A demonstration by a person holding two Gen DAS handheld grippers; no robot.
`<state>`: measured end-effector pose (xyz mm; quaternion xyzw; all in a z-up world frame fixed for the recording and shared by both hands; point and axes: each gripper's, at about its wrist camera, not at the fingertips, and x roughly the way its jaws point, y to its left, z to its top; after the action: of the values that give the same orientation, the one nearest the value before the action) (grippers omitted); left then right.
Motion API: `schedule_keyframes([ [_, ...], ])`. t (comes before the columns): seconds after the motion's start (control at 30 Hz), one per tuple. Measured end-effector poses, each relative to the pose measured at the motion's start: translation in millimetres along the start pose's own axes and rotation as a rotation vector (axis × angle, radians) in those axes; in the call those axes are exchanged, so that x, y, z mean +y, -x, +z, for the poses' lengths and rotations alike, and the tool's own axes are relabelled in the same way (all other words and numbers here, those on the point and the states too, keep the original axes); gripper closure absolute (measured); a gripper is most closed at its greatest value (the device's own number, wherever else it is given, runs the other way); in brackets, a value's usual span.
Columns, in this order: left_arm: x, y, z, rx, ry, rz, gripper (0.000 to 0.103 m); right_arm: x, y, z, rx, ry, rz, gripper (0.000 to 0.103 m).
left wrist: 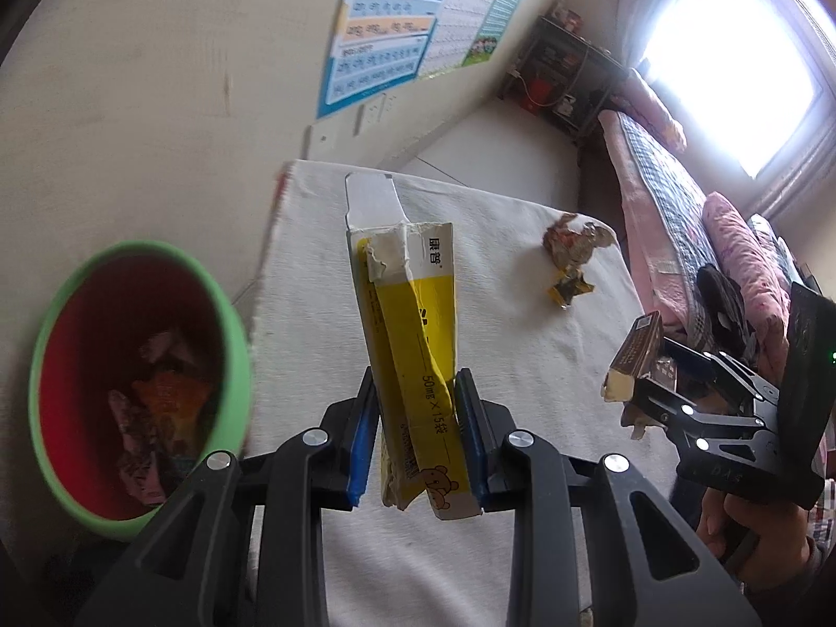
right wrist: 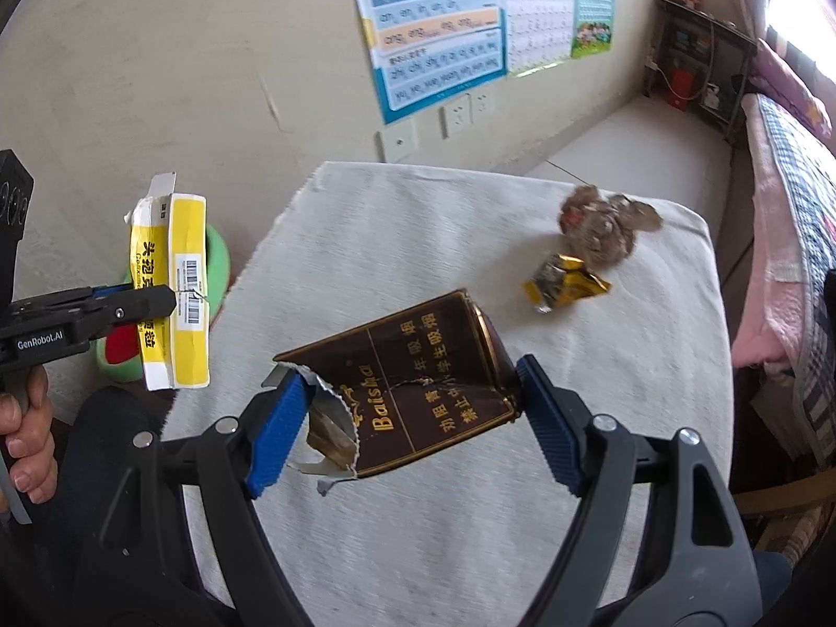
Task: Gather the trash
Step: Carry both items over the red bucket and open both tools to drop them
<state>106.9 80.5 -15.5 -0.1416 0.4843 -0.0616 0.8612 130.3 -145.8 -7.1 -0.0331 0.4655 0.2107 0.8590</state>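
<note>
My left gripper (left wrist: 415,433) is shut on a torn yellow and white medicine box (left wrist: 405,313), held upright above the cloth-covered table (left wrist: 470,548); it also shows in the right wrist view (right wrist: 175,282). My right gripper (right wrist: 407,418) is shut on a crushed brown Baisha cigarette pack (right wrist: 413,376), held above the table; it shows in the left wrist view (left wrist: 635,360). A crumpled brown wrapper (right wrist: 601,224) and a small gold wrapper (right wrist: 564,282) lie on the table's far right. A green bin with a red inside (left wrist: 125,381) holds several wrappers, left of the table.
A wall with posters (right wrist: 433,26) and sockets (right wrist: 467,107) stands behind the table. A bed with pink bedding (left wrist: 731,240) runs along the right. A dark shelf (right wrist: 700,57) stands in the far corner.
</note>
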Motion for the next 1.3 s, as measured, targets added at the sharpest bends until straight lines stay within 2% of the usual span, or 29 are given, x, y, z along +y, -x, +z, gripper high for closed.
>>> schedule_keyframes([
  [0.73,112,65,-7,-0.085,0.144,0.108,0.076,111,-16,46,-0.027,0.143,0.114,0.026],
  [1.3,177,85,-21,-0.102,0.238,0.167,0.076,201,-48,66,-0.017,0.240,0.214,0.026],
])
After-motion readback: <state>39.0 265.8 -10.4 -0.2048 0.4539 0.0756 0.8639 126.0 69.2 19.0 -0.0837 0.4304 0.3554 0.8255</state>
